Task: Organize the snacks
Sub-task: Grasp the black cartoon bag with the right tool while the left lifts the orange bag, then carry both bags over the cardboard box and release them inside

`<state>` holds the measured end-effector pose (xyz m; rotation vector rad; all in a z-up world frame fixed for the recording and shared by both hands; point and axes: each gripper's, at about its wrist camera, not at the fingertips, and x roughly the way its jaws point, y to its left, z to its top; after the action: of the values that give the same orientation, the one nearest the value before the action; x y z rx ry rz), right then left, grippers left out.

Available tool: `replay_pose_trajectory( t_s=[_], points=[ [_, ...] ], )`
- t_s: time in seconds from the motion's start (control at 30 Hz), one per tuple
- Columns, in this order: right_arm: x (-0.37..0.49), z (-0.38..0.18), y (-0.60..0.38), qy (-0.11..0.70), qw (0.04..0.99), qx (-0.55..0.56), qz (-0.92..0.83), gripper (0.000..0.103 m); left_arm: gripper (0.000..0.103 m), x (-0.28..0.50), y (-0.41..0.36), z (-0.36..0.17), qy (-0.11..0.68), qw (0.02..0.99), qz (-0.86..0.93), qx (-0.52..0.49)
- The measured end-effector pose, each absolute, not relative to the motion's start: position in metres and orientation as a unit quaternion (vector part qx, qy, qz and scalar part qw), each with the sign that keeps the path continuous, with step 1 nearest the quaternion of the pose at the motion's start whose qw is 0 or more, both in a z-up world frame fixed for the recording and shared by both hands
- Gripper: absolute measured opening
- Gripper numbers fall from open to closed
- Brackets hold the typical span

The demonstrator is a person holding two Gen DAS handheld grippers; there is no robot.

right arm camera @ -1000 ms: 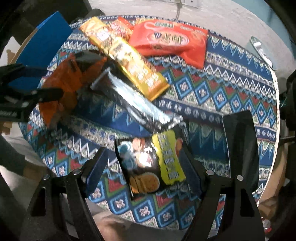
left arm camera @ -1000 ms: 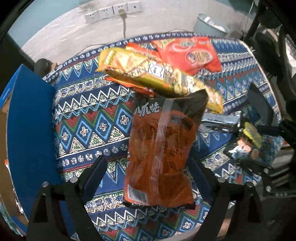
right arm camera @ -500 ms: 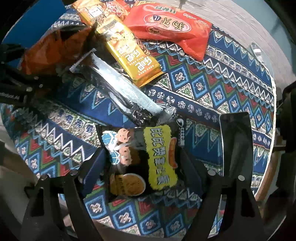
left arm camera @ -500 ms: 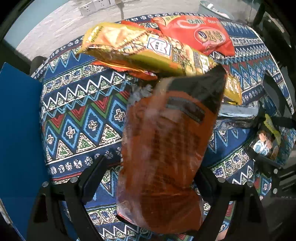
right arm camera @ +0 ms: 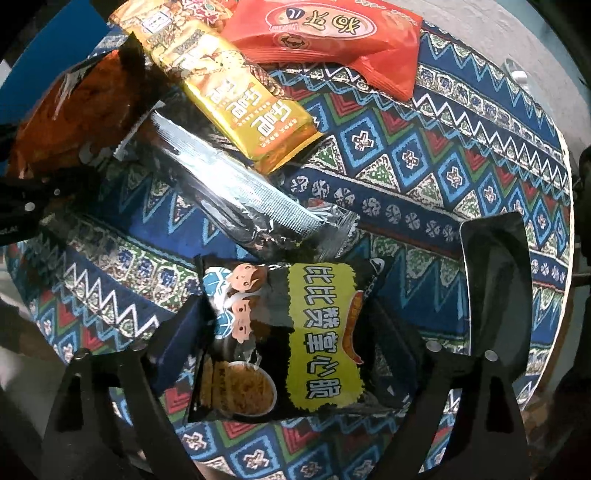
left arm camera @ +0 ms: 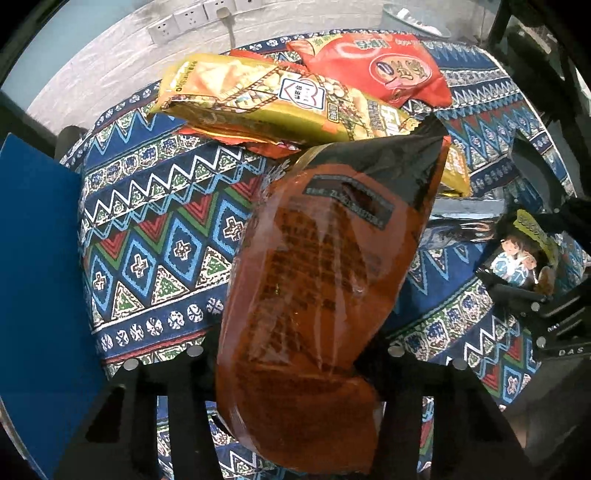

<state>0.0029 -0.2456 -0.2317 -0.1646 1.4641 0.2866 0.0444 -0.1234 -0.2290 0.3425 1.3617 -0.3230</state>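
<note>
Orange bag (left arm camera: 317,280) pinched by left gripper (left arm camera: 295,354); black packet (right arm camera: 284,343) pinched by right gripper (right arm camera: 291,350), both near. Yellow pack (right arm camera: 229,96), red bag (right arm camera: 325,33), silver pack (right arm camera: 229,192) left unsorted on far cloth (right arm camera: 424,155).

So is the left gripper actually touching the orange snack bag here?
Touching. In the left wrist view, the left gripper has its fingers pressed against both sides of the orange snack bag, which is lifted off the patterned tablecloth.
</note>
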Motion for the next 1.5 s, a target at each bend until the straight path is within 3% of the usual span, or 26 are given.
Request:
replay_pose_trajectory(
  t_s=[0.07,0.23,1.5],
  points=[
    [0.0,-0.227,-0.25,0.661,0.735,-0.071,0.134,0.07,0.05,0.045,-0.115,-0.225,0.621,0.753,-0.147,0.164],
    [-0.005,-0.22,-0.254,0.656,0.739,-0.055,0.143,0.067,0.049,0.037,-0.113,-0.211,0.609,0.758,-0.148,0.178],
    [0.006,-0.061,-0.166,0.505,0.836,-0.082,0.198,0.067,0.049,0.0,-0.031,-0.082,0.485,0.849,-0.103,0.185]
  ],
)
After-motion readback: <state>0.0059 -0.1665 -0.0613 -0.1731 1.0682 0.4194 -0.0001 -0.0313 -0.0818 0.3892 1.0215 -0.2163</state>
